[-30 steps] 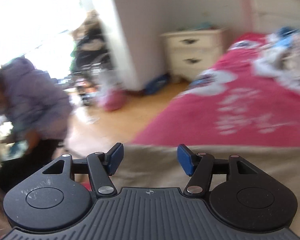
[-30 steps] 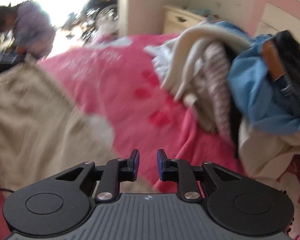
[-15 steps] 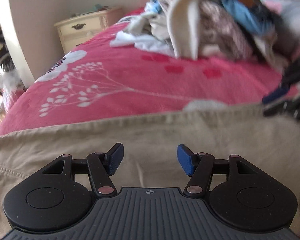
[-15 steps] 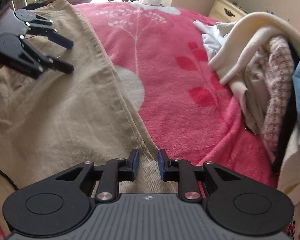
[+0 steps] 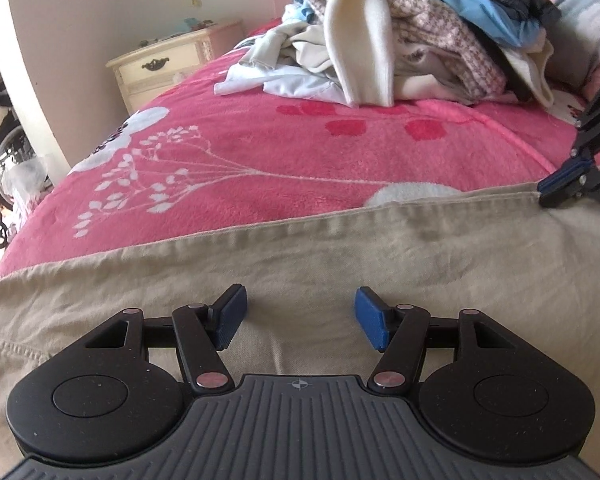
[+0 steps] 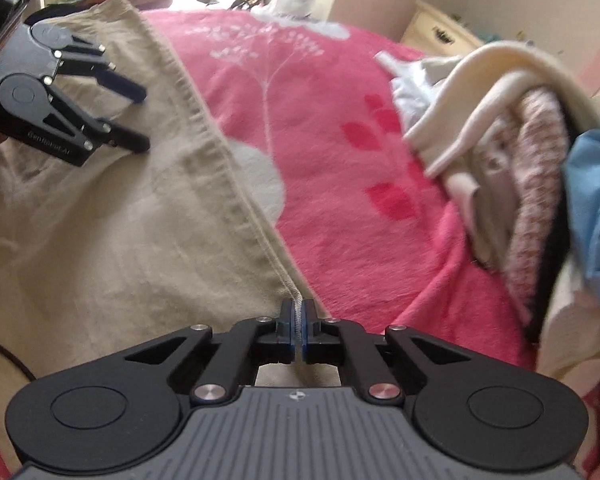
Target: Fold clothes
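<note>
Bottom centre of the right view, my right gripper just clamped the beige cotton garment's hem (finally); left gripper hovers, jaws apart, grabbing next.

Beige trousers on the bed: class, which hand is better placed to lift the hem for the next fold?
Right. Its tongs are shut on the beige trousers at the hem; the left tongs hang open above the cloth.
</note>
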Demonstrator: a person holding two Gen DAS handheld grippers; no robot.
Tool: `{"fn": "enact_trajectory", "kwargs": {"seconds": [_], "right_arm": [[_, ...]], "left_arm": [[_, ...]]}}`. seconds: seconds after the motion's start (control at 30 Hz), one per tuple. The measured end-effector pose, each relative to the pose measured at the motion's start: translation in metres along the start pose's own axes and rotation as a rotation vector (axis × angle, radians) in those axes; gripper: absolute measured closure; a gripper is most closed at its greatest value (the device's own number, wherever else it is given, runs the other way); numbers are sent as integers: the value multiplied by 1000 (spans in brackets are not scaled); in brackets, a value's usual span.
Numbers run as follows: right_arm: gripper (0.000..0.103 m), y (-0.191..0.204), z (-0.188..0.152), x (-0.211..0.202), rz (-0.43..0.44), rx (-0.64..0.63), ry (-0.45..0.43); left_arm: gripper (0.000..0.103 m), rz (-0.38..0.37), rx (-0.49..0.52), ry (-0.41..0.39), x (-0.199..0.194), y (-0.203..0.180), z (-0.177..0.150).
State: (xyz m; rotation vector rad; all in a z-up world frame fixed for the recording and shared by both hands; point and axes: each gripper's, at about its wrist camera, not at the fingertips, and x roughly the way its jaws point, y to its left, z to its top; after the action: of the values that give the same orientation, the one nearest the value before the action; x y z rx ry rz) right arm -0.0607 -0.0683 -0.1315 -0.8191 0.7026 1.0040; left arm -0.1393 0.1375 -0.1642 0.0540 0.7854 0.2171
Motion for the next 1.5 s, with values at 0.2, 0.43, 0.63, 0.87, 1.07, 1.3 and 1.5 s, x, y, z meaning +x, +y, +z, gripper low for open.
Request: {"fn": "enact_trajectory", "kwargs": {"seconds": [0.2, 0.43, 0.63, 0.87, 1.07, 1.3, 1.5], "right_arm": [[101, 3, 4, 0, -80, -12, -9], [100, 11, -3, 31, -148, -50, 0], [83, -12, -5, 6, -184, 184, -38], [79, -99, -61, -88, -307, 611, -22], [61, -126, -116, -93, -265, 463, 284], [61, -126, -128, -62, -173, 214, 403], [64, -135, -127, -42, -22, 153, 438]], "left_arm": [[42, 13, -22, -15, 2, 2, 1], [42, 27, -36, -25, 6, 3, 3], [40, 48, -14, -42, 6, -2, 0], [38, 63, -5, -55, 6, -3, -2], [37, 59, -1, -59, 7, -1, -3], [37, 58, 14, -48, 8, -1, 0], [36, 66, 19, -49, 8, -3, 0]]}}
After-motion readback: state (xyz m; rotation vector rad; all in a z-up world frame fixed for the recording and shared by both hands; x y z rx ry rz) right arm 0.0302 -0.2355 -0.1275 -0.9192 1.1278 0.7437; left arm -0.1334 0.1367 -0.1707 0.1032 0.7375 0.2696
